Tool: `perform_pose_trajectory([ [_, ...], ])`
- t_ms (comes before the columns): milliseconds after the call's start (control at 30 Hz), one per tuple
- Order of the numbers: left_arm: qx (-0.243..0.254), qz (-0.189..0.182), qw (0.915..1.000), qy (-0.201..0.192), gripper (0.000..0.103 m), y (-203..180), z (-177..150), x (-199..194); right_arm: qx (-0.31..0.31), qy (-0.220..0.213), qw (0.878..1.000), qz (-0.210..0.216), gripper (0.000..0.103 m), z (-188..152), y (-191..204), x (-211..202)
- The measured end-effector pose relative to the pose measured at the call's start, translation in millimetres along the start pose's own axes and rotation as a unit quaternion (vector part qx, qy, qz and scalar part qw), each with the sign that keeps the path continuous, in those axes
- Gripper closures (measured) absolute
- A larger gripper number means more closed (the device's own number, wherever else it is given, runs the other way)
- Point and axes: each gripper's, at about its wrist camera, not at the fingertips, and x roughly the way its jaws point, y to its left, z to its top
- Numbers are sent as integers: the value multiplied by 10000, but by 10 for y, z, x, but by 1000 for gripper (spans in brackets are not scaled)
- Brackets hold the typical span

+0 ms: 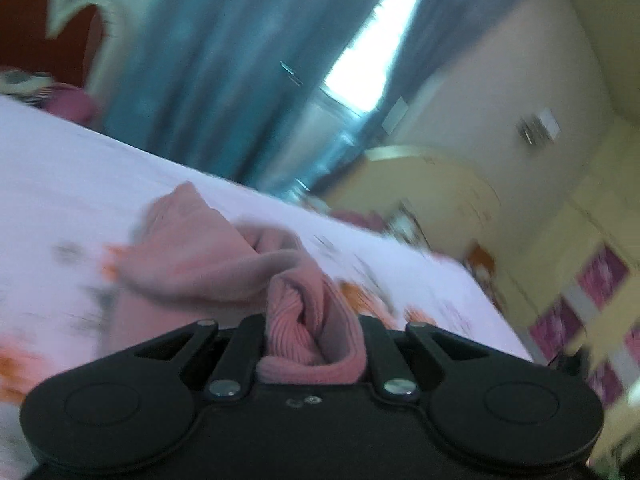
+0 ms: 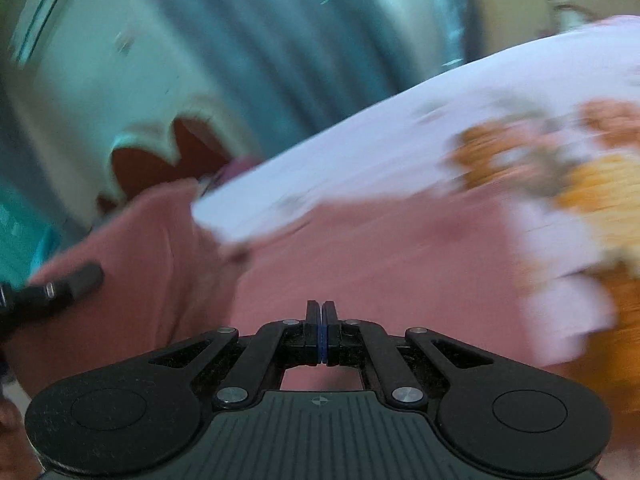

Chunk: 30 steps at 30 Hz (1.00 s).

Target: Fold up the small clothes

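The left gripper point(image 1: 314, 332) is clamping a bunched ribbed edge of the pink garment point(image 1: 208, 264), the rest trailing ahead of it onto the floral bed sheet point(image 1: 60, 160). The right gripper point(image 2: 322, 330) is pressed fully closed with nothing visible between its pads — pink cloth is lying just beyond its tips. Both views are tilting and blurred. Judging by this, carrying the edge across slowly — keeping the fabric taut — would make the fold cleaner.

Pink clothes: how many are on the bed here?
1 that I can tell: a pink garment lying on the floral bedsheet, its ribbed edge clamped in the left gripper. Blur could hide others.
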Motion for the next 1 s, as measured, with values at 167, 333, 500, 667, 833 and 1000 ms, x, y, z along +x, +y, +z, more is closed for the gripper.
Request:
perform_pose_trajectory([
  [167, 160, -122, 9863, 1637, 72, -530, -660, 932, 525, -19, 9985, -144, 98, 203, -720, -443],
  [333, 255, 19, 9945, 1015, 72, -396, -599, 405, 689, -56, 9972, 297, 49, 202, -991, -714],
  [500, 89, 868, 9937, 700, 72, 138, -402, 139, 510, 535, 9906, 1147, 49, 155, -840, -436],
  [667, -74, 1166, 9899, 806, 72, 338, -380, 218, -657, 836, 9893, 1004, 49, 96, -397, -100],
  [833, -83, 1176, 9910, 641, 72, 355, -438, 182, -2080, 405, 9754, 607, 49, 37, 143, 15],
  [1000, -129, 1078, 9913, 749, 72, 473, -397, 280, -3231, 887, 9410, 479, 49, -134, 489, 425],
])
